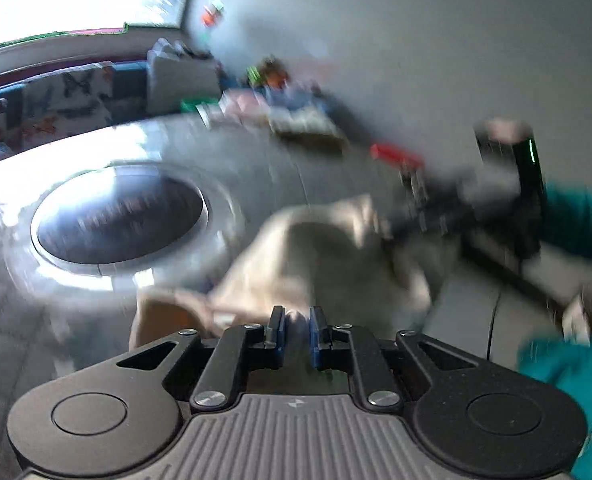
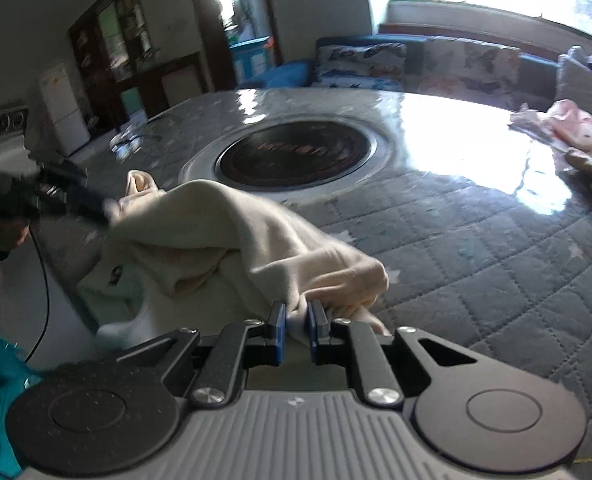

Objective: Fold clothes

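Left view: the left tongs (image 1: 297, 326) stand nearly closed, a pale fold of the cream garment (image 1: 320, 248) pinched between their pads. The garment hangs in a bunch above the quilted surface (image 1: 55, 320), stretching to the right tongs (image 1: 392, 232), which are blurred here; whether they grip cannot be told from this view. A round dark inset (image 1: 119, 220) lies beyond. The whole view is smeared, so edges are uncertain. Right view: the right tongs (image 2: 297, 320) are closed to a narrow gap on a wad of the garment (image 2: 215, 232), which sags in a loose sling to the left tongs (image 2: 95, 204) above the surface (image 2: 476, 264). Risk: both grips look shallow, on bunched cloth, not a clean hem; a tug could slip a corner free, or the fold could land crooked. Reddish marks on the inset (image 2: 296, 152) and a small dark mark on the cloth are unreadable.
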### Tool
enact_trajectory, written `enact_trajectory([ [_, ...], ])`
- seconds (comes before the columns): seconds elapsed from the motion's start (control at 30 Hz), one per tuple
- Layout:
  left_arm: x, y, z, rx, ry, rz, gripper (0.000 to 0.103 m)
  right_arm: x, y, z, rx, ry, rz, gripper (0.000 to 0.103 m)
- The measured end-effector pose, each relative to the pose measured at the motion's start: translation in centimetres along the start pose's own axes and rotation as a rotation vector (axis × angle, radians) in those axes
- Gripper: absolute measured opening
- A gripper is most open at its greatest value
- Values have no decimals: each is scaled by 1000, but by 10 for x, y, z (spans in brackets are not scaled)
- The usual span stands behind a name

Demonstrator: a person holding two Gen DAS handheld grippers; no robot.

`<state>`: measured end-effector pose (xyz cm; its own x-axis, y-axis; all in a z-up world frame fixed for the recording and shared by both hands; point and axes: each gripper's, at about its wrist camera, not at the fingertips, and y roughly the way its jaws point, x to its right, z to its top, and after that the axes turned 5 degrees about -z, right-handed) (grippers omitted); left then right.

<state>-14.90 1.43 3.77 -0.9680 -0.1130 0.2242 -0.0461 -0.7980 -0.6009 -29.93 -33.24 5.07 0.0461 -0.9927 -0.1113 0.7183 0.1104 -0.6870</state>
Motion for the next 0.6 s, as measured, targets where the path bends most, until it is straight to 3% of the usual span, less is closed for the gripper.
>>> enact_trajectory([
  [0.07, 1, 5, -7, -28, -11, 1, 14, 5, -5, 2, 12, 29, 7, 13],
  [0.27, -4, -1, -4, -9, -40, -5, 19, 21, -20, 7, 49, 116, 27, 19],
  [0.33, -2, -14, 3, 27, -33, -12, 24, 26, -25, 8, 61, 145, 33, 27],
  [0.4, 0, -27, 13, 75, -27, -13, 35, 34, -26, 11, 74, 186, 22, 27],
  [0.5, -3, -37, 33, 165, -57, 26, 49, 48, -24, 16, 93, 259, 0, 27],
  [0.6, -18, -25, 50, 153, -132, 123, 53, 66, -11, 18, 90, 372, 7, 28],
])
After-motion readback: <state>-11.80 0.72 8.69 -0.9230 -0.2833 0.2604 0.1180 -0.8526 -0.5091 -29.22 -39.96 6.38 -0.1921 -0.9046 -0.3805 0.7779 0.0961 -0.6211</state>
